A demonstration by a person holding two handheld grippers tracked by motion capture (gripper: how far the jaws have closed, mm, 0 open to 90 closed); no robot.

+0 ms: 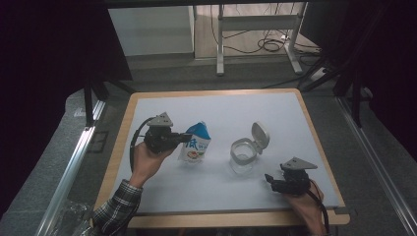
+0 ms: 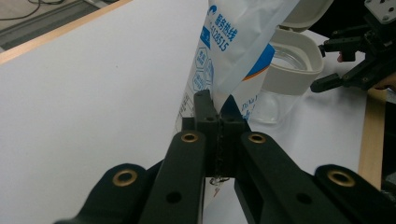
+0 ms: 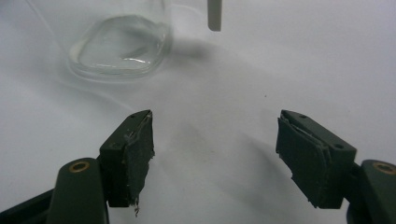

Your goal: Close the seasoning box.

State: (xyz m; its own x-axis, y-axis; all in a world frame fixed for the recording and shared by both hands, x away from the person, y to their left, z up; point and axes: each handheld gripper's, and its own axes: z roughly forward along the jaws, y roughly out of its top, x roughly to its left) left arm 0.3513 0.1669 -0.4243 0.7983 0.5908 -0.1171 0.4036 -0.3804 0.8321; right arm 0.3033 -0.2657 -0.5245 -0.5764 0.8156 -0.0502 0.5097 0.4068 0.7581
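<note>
Left gripper (image 1: 186, 138) is clamped tight on the edge of a white-and-blue printed plastic pouch (image 1: 195, 144), holding it upright around the middle of the white table (image 1: 275, 105), hand coming in from the near-left. Just to its right sits a clear glass jar (image 1: 243, 156) with its white flip lid (image 1: 260, 135) open. Right gripper (image 1: 270, 179) rests near the near-right corner, jaws spread wide, gripping nothing.

Overhead camera, two close gripper cameras
</note>
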